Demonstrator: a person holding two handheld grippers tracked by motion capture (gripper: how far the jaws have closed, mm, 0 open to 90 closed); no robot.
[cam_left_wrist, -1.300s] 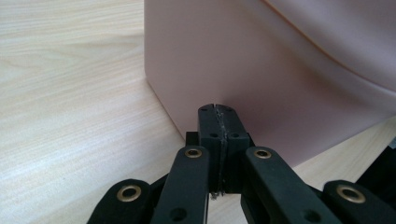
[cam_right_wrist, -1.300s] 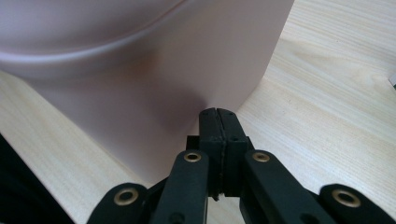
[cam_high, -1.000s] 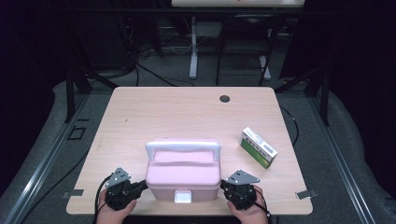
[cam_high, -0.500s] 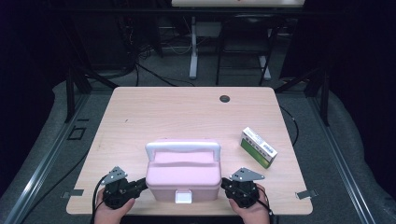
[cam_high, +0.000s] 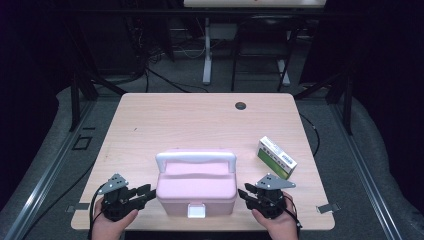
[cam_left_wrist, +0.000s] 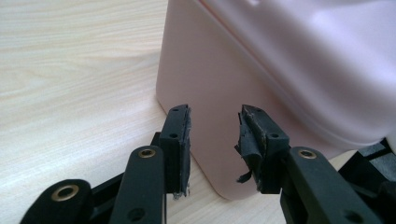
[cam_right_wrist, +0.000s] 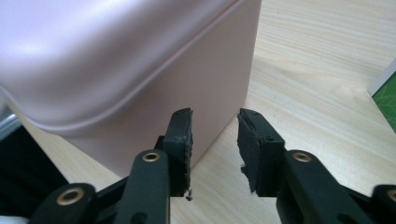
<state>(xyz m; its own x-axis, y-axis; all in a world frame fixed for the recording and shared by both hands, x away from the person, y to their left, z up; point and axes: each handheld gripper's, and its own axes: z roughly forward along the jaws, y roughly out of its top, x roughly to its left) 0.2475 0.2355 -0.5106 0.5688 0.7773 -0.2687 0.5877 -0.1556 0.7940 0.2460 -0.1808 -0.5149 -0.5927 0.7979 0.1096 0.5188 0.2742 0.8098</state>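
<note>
Pink box (cam_high: 196, 189) sits low in frame; left gripper (cam_high: 144, 192) has swung inward to its side, right gripper (cam_high: 246, 193) opposite, both spread and empty, likely bracing it.

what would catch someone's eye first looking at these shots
The pink lidded box with its white handle stands out first, sitting at the near edge of the wooden table. The left gripper and the right gripper flank it, one at each side, both open and pointed at its walls. To the right lies a small green and white carton, apart from the box.
</note>
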